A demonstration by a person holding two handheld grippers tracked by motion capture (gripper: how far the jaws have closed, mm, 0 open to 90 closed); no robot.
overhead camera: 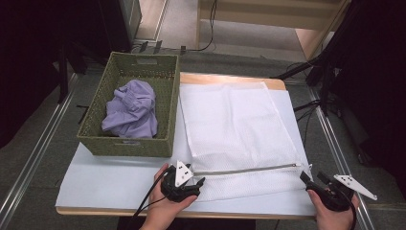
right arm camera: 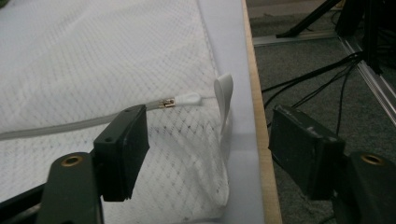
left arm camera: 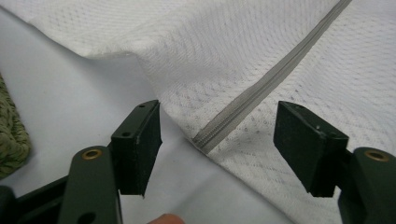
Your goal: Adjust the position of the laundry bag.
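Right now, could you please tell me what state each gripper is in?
Left gripper: open, jaws either side of the mesh bag's zipper end, holding nothing.
Right gripper: open, near the zipper pull, holding nothing.

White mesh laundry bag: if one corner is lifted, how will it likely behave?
The mesh laundry bag will probably drape limply: it lies flat and thin, with a soft fold near its left edge. It looks light, so it may slide on the smooth table sheet. The zipper should bend along too.

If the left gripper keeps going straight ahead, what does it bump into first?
Probably the grey zipper's closed end on the white mesh laundry bag, which lies between the left gripper's open jaws.
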